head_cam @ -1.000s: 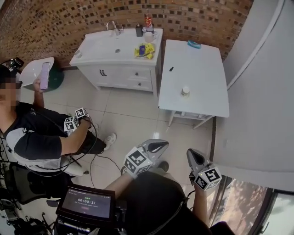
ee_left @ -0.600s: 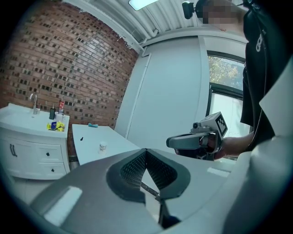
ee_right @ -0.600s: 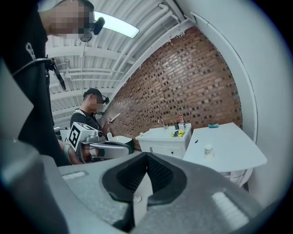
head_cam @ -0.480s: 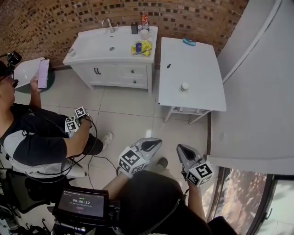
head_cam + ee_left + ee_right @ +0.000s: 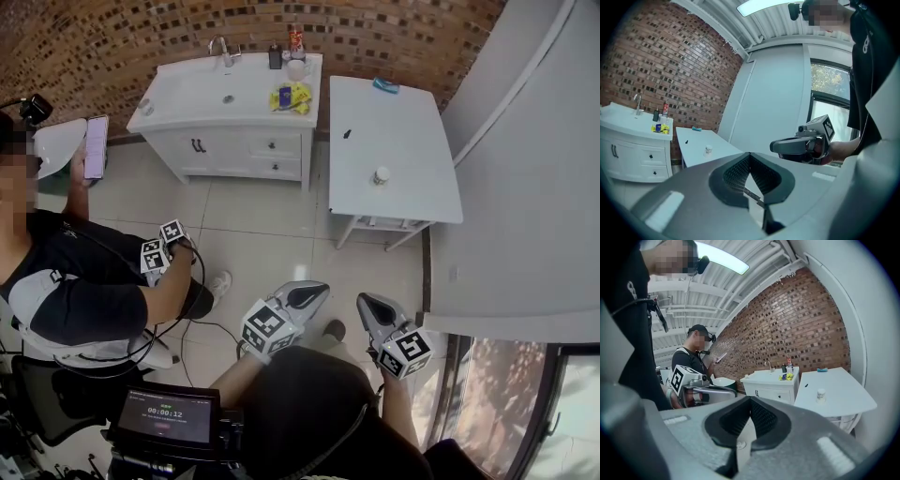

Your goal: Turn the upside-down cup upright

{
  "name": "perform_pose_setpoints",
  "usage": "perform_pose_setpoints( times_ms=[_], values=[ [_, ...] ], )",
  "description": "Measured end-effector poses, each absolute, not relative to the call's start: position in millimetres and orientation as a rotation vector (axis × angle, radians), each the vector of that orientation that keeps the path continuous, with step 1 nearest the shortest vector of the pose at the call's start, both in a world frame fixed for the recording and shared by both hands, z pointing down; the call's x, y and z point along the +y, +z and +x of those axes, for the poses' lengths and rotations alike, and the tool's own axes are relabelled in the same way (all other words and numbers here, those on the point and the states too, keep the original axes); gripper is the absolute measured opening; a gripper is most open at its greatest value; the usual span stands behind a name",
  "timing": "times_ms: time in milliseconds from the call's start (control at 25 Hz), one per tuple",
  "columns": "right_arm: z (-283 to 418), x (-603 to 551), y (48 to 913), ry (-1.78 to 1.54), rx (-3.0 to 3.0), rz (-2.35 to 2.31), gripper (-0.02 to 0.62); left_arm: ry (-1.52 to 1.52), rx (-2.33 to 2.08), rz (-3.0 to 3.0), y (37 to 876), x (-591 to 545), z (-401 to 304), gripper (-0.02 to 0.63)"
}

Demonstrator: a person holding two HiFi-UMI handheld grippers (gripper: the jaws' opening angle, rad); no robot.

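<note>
Reading 00:00:12, a small screen [image 5: 169,413] sits at the bottom of the head view. The cup [image 5: 380,175] is small and white, with a dark print on its side too tiny to read. It stands alone on the white table [image 5: 412,112], toward the near edge, well apart from both grippers. Which way up it stands is unclear at this size. The left gripper [image 5: 317,292] and right gripper [image 5: 366,302] hover side by side over the tiled floor [image 5: 272,220], each with its jaws pressed together and nothing between them.
</note>
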State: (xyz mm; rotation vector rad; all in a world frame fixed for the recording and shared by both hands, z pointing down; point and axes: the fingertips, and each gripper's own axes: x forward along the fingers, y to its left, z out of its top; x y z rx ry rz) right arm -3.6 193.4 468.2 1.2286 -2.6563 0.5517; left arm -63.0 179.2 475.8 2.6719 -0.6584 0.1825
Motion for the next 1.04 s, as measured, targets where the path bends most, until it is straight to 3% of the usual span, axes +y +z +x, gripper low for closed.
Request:
perform_pose_setpoints(
  times_ms=[1040],
  values=[
    [-18.6, 188.0, 481.0, 0.543, -2.66, 1.178, -0.008, 0.201, -0.663, 2.656, 490.6, 184.0, -71.3, 0.014]
  ],
)
